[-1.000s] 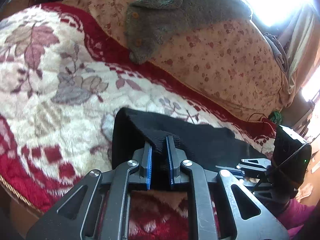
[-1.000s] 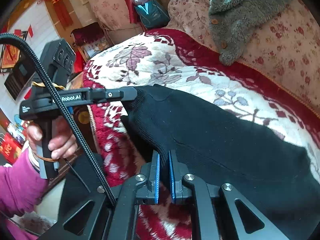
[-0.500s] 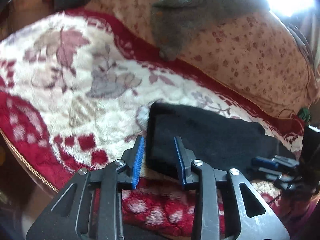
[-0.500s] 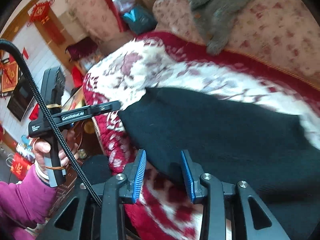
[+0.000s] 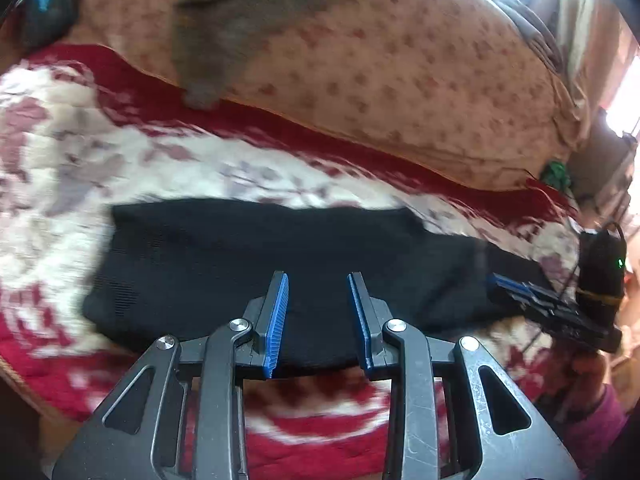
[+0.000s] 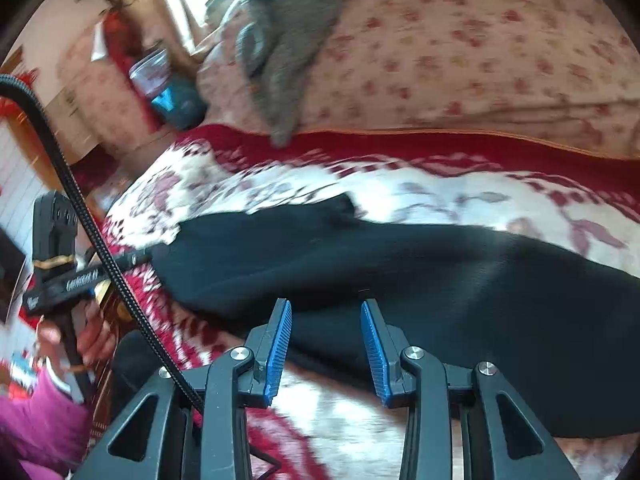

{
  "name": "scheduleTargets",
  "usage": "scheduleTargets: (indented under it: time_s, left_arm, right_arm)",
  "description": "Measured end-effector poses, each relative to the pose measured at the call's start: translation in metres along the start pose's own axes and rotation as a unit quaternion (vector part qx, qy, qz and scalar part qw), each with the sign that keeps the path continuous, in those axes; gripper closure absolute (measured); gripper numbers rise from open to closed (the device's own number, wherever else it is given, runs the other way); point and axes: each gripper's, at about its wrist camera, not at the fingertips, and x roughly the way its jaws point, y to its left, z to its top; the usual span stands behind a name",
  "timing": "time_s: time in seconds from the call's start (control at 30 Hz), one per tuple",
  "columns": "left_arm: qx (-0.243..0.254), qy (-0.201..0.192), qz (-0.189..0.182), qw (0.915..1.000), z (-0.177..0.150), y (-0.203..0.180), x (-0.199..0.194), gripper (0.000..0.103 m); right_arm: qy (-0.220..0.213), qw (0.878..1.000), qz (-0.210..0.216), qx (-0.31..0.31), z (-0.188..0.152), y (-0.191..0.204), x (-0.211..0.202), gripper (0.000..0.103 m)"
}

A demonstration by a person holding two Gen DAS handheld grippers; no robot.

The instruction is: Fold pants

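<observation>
The black pants (image 5: 256, 264) lie folded flat in a long strip on the red and white floral blanket (image 5: 80, 152). They also show in the right wrist view (image 6: 420, 276). My left gripper (image 5: 318, 312) is open and empty, its blue pads just above the pants' near edge. My right gripper (image 6: 326, 344) is open and empty over the pants' near edge. The right gripper shows at the far right of the left wrist view (image 5: 532, 300), at the pants' end. The left gripper shows at the left of the right wrist view (image 6: 92, 276).
A grey fuzzy garment (image 5: 224, 32) lies on a floral quilt (image 5: 400, 72) behind the blanket. The bed's near edge (image 5: 24, 384) runs at the lower left. A dark bag (image 6: 176, 100) sits beyond the bed.
Both grippers let go of the pants and opened. The pants dropped flat onto the blanket. Both grippers pulled back and shifted along the pants.
</observation>
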Motion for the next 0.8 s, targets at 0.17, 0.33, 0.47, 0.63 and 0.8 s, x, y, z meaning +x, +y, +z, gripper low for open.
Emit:
scheduleTargets:
  time_s: [0.17,0.33,0.47,0.63,0.8]
  left_arm:
    - [0.011,0.041,-0.006,0.9991,-0.013,-0.031,0.037,0.075]
    - [0.011,0.042,0.006,0.999,-0.024,-0.034,0.048,0.073]
    - [-0.008,0.043,-0.011,0.999,-0.027,-0.025,0.047,0.072]
    - [-0.007,0.04,-0.025,0.9989,-0.03,-0.018,0.048,0.072]
    - [-0.005,0.038,-0.015,0.9991,-0.031,-0.021,0.048,0.072]
  right_arm:
    - [-0.008,1.0,-0.001,-0.005,0.033,-0.011,0.014,0.051]
    - [0.032,0.999,0.034,-0.002,0.069,-0.011,0.072,0.051]
    - [0.074,0.997,0.036,-0.015,0.078,-0.008,0.119,0.091]
    - [0.033,0.998,-0.015,-0.046,0.082,0.001,0.111,0.092]
    - [0.032,0.998,-0.027,-0.044,0.075,-0.006,0.106,0.085]
